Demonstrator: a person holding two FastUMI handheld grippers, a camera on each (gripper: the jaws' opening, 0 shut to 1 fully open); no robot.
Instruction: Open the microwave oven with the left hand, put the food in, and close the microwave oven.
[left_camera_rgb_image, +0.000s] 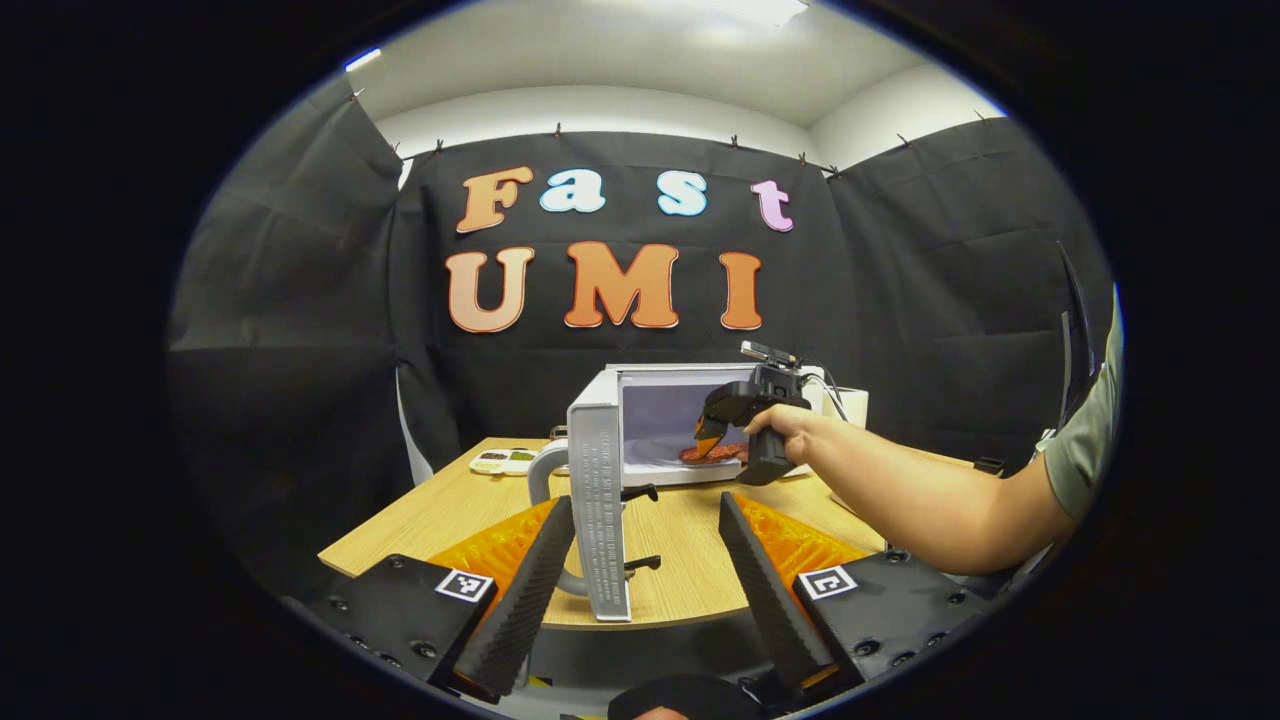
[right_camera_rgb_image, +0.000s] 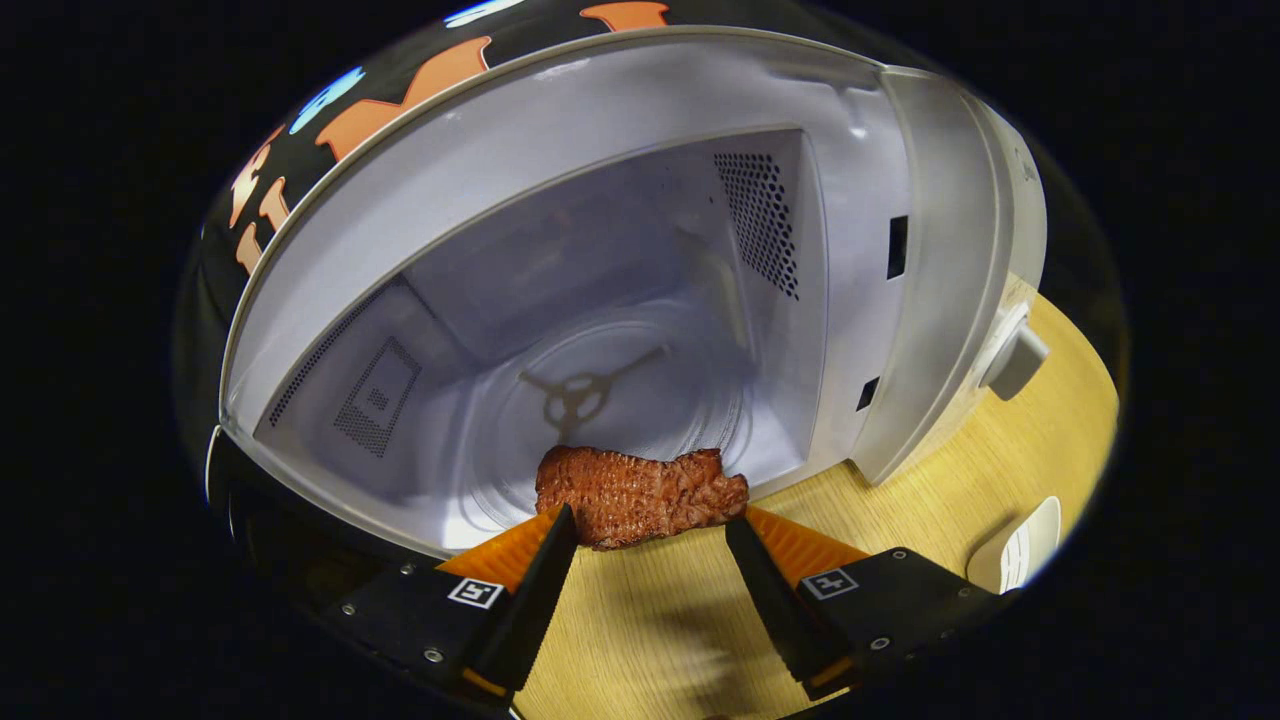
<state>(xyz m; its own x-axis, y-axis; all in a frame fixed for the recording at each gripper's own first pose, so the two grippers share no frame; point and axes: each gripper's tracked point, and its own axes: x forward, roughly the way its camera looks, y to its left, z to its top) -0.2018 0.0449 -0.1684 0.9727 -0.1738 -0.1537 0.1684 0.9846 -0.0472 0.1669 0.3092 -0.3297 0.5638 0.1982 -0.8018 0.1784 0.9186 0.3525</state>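
Holding a slab of grilled meat between its jaws, the right gripper hovers at the mouth of the microwave oven, the food poised over the front lip of the cavity, just short of the glass turntable. I judge it is kept low and level so the piece can be slid in without catching the frame. Out in front of the microwave oven, the left gripper has its jaws spread wide and empty either side of the open door (edge-on here), probably to stop it swinging and be ready to close it. The door's curved handle is partly hidden. A small dish on the bench left of the microwave oven is too small to identify.
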